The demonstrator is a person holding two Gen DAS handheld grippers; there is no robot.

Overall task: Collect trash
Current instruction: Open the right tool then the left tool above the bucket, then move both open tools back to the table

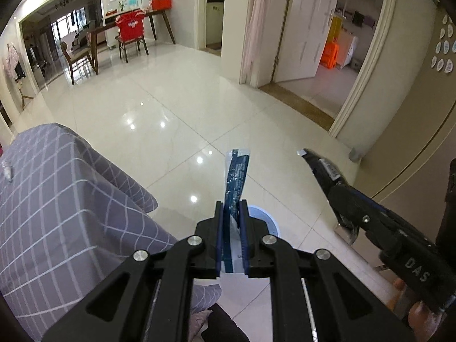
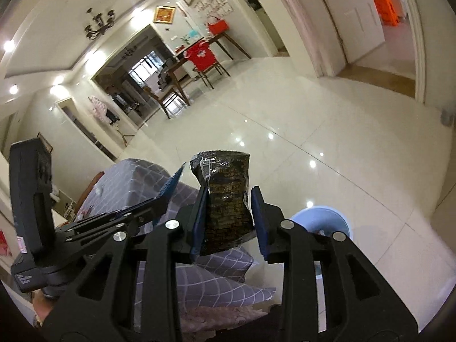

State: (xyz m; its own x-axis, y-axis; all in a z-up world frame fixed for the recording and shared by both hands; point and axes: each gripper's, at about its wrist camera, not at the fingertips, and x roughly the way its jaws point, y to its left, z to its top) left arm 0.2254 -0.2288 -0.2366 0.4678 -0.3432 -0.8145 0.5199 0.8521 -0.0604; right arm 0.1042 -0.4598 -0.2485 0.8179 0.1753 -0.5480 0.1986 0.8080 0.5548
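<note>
My left gripper [image 1: 231, 208] is shut on a blue plastic wrapper [image 1: 236, 176] that sticks up from between its pads, held above the rim of a pale blue bin [image 1: 263, 213] on the floor. My right gripper [image 2: 229, 196] is shut on a crumpled black snack packet [image 2: 226, 196], held up in the air left of the same bin [image 2: 322, 219]. The right gripper with its black packet also shows at the right of the left wrist view [image 1: 336, 196]. The left gripper shows at the left of the right wrist view [image 2: 168, 188].
A table draped in a grey checked cloth [image 1: 57, 199] stands at my left, with a small white scrap [image 1: 7, 172] on it. Glossy white floor tiles [image 1: 185, 108] stretch ahead to a dining table with chairs [image 1: 128, 34]. An open doorway [image 1: 327, 65] and a wall are at the right.
</note>
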